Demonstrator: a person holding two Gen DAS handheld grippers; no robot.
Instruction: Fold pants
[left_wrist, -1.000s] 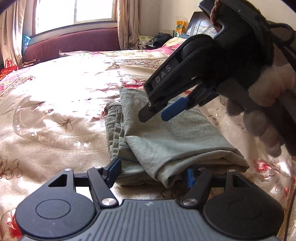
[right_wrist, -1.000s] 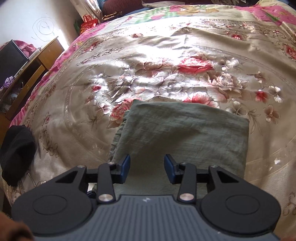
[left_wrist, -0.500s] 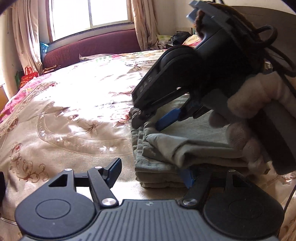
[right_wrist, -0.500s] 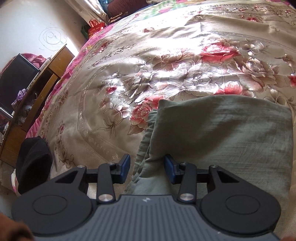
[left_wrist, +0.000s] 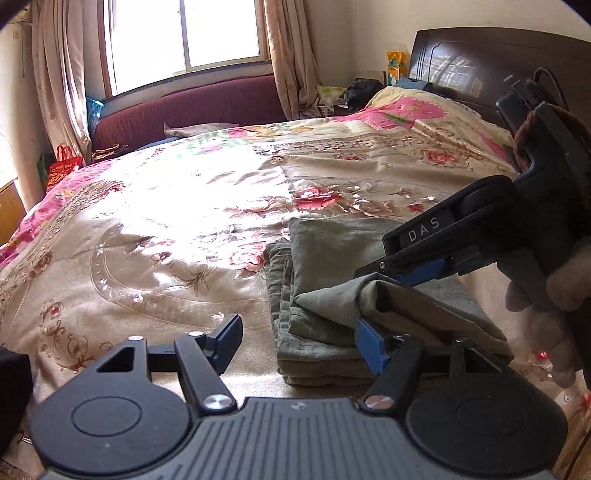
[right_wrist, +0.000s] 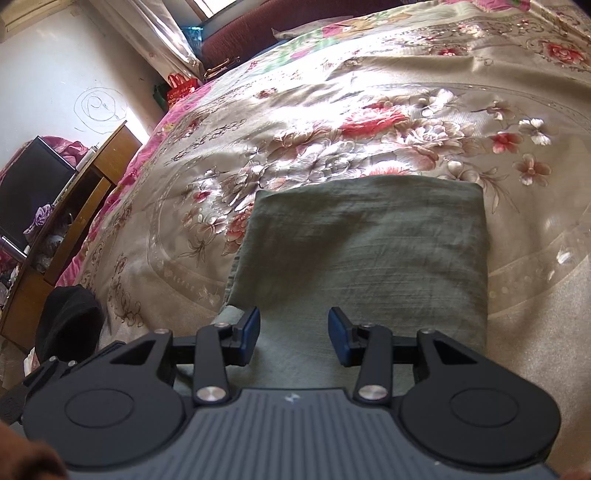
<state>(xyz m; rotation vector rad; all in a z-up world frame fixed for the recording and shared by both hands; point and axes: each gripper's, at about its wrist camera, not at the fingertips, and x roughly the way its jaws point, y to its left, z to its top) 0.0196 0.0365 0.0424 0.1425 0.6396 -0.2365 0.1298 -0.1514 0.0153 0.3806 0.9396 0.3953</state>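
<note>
Folded pants (right_wrist: 365, 251) lie flat on the bed (right_wrist: 332, 122) — long axis running 6 to 12 o'clock. Both claws are spread: the left claw (left_wrist: 299, 341) at the stack's near edge, the right claw (right_wrist: 293, 332) over it. Bare bedspread opens toward 9 o'clock.

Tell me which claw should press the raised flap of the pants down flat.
Probably the right claw: it is open just above the raised flap of the pants. The left claw sits low at the near edge.

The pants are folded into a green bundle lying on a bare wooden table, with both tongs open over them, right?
Not a table: the pants lie on a floral bedspread, as the right wrist view shows. They are a folded green bundle, and both the left tongs and right tongs are open.
</note>
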